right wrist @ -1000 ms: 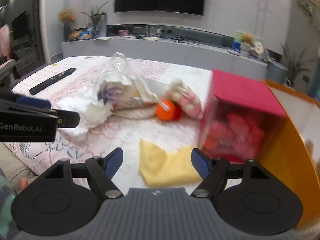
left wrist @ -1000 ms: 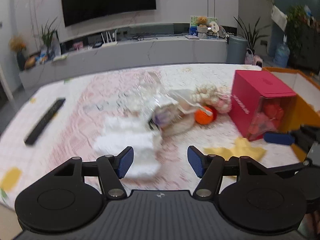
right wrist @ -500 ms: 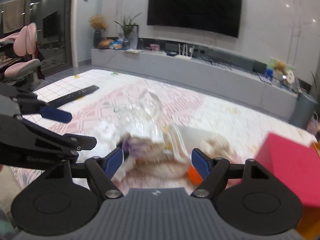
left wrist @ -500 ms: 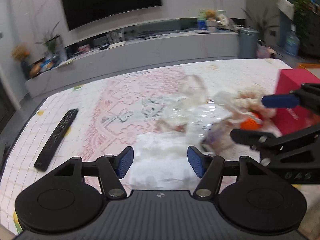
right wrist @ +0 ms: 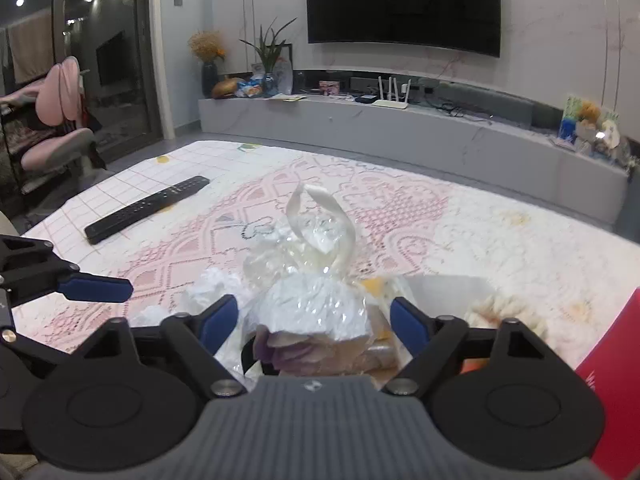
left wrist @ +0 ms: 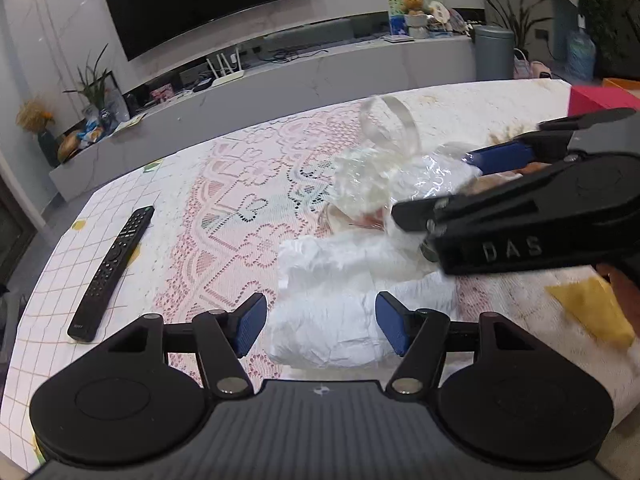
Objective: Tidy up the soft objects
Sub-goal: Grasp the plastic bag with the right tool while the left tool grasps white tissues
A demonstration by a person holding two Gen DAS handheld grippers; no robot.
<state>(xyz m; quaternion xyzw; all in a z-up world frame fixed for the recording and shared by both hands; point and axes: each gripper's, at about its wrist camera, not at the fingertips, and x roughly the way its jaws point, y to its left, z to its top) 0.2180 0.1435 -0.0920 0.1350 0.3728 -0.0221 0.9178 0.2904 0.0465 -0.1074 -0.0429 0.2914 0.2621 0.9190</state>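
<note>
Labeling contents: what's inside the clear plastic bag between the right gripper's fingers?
Through the clear plastic bag a purple plush piece and something tan beneath it show. The rest is hidden by crinkled plastic glare and the right gripper, whose jaws stand open around it.

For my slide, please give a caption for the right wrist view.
Open right gripper straddles a clear plastic bag of soft items on the lace tablecloth.
</note>
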